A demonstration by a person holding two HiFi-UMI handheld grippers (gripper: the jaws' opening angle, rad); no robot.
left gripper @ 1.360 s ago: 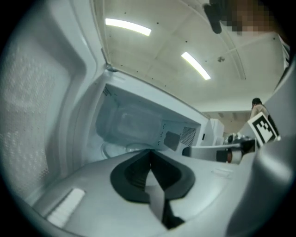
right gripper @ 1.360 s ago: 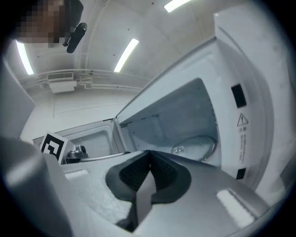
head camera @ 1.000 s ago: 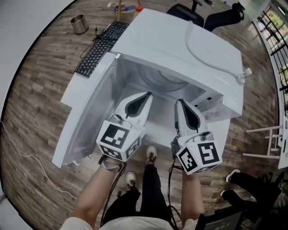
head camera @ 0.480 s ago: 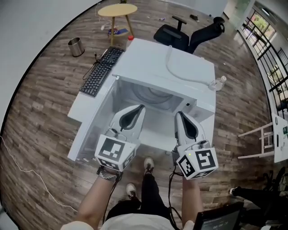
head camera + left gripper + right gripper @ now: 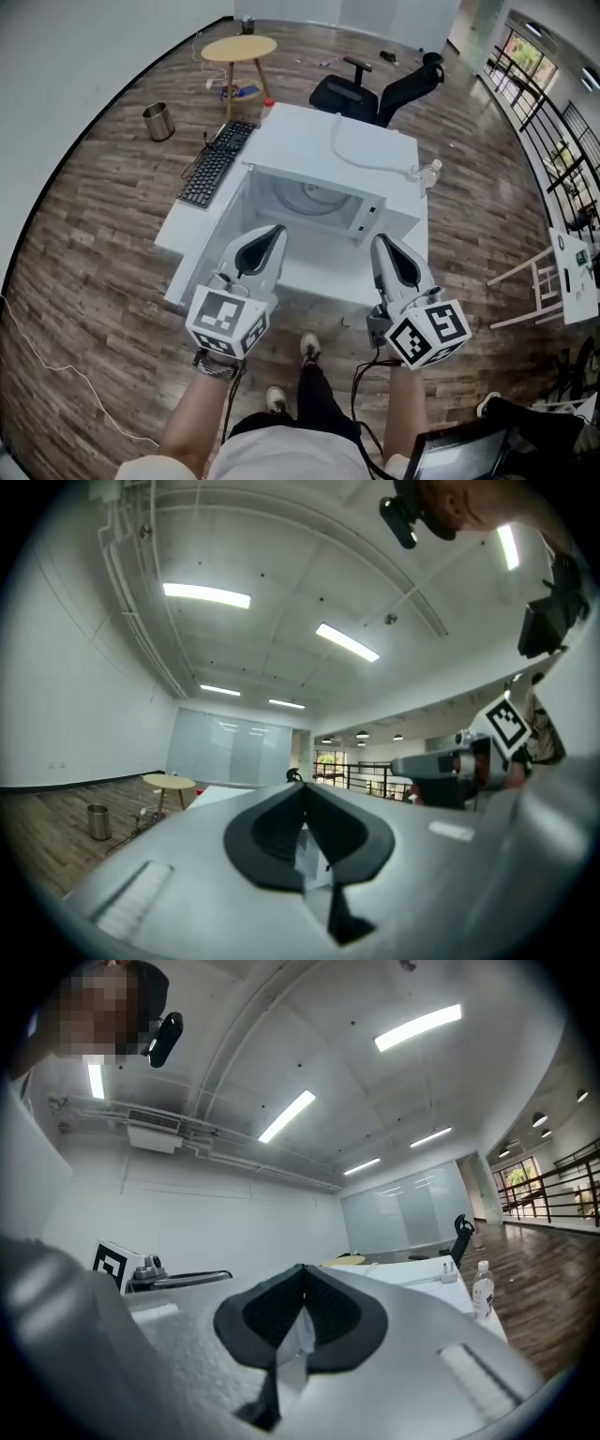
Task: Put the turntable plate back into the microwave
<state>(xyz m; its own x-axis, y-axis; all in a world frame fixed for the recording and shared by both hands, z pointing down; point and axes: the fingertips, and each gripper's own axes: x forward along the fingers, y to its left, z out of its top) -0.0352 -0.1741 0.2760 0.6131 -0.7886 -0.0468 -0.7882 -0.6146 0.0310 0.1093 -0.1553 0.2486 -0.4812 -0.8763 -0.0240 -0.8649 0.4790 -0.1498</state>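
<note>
stands over the wood floor [image 5: 84,272] with both bare forearms stretched forward, side by side and well apart, one tool in each hand. holds the left gripper [image 5: 277,231] level, marker cube nearest the body, tip aimed at the open microwave [image 5: 375,150]. presses its jaws fully together, with nothing between them. holds the right gripper [image 5: 379,242] level too, roughly parallel to the left one, jaws likewise closed tight and empty. hovers both on the near side of the oven's opening, touching nothing.

just beyond, shows the door [image 5: 202,234] swung wide to the left and the cavity open to view. has the turntable plate [image 5: 307,197] lying flat inside on the cavity floor, apart from both grippers. carries a pale cable [image 5: 361,161] across the microwave's top.

farther out, places a black keyboard [image 5: 210,166] to the left, a clear bottle [image 5: 427,175] at the right corner, then a black office chair [image 5: 375,89], a metal bin [image 5: 157,122] and a round wooden table [image 5: 239,49] farthest off.
</note>
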